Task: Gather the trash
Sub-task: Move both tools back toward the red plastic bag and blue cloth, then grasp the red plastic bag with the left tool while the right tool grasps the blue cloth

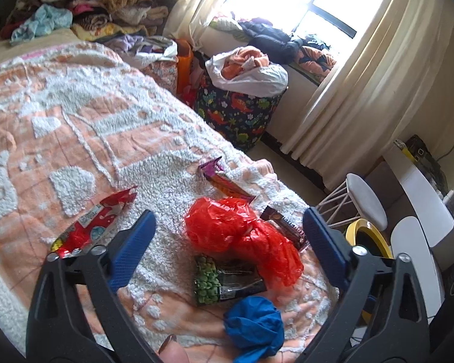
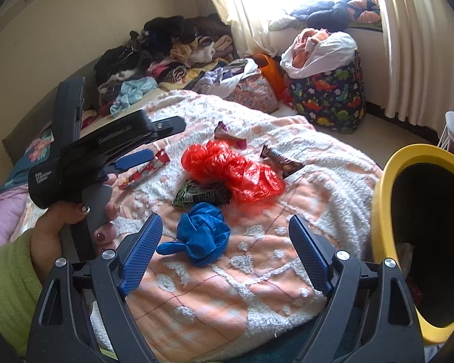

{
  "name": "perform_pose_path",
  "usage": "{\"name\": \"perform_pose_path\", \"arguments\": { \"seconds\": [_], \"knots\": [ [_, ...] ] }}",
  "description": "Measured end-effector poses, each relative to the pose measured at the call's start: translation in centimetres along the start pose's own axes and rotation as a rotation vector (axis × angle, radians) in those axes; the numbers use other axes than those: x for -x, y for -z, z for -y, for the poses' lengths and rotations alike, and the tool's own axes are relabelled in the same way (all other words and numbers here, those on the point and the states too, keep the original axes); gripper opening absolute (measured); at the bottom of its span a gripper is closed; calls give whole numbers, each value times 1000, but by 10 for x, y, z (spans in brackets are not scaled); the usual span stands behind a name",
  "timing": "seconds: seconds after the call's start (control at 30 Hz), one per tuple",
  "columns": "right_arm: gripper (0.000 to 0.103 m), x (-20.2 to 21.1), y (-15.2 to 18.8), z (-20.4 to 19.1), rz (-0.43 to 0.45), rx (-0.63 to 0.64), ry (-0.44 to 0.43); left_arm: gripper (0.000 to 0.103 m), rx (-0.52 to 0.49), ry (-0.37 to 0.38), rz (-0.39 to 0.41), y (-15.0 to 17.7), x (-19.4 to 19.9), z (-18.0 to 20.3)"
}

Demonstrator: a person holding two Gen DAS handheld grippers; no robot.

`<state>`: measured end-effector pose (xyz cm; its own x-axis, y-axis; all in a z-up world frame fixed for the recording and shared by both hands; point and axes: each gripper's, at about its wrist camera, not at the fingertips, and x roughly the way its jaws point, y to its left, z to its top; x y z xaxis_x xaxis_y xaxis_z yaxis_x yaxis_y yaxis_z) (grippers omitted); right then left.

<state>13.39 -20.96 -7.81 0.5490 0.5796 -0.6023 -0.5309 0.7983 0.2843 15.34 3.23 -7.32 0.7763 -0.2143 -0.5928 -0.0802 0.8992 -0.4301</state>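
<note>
Red snack wrapper (image 1: 92,227) lies lengthwise, pointing away from left tool (image 1: 228,239).

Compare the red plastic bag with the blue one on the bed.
The red plastic bag is larger and sprawls loosely; the blue plastic bag is smaller and bunched into a tight ball. The red looks translucent, the blue opaque. The blue lies nearer the right gripper. Both are crumpled and ungrasped.

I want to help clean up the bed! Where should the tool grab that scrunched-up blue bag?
Grab the blue bag across its fat crumpled middle, coming down from above and the near bed edge. The right tool is already open around it. It's a soft, puffy wad, so the lump squashes and holds; the thin tail on the left would probably slip.
</note>
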Motion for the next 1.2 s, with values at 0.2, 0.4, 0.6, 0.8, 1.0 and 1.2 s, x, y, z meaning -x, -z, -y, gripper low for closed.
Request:
{"name": "perform_pose_path", "arguments": {
  "seconds": [0.2,0.4,0.6,0.8,1.0,1.2],
  "knots": [
    [83,-23,1,-2,-51,-7,-10,74,22,34,-76,0,-25,-8],
    [83,-47,3,-5,-107,-11,-18,69,57,55,-158,-1,-52,-17],
    [73,-74,3,-12,-178,-1,-29,59,71,63,-193,5,-61,-21],
    [42,-84,12,-15,-221,-4,-49,46,74,79,-196,11,-60,-21],
    [26,-74,17,-13,-221,-18,-65,26,57,105,-189,12,-56,-15],
    [21,-64,21,-18,-213,1,-77,22,57,126,-166,12,-43,-10]
  ]
}}
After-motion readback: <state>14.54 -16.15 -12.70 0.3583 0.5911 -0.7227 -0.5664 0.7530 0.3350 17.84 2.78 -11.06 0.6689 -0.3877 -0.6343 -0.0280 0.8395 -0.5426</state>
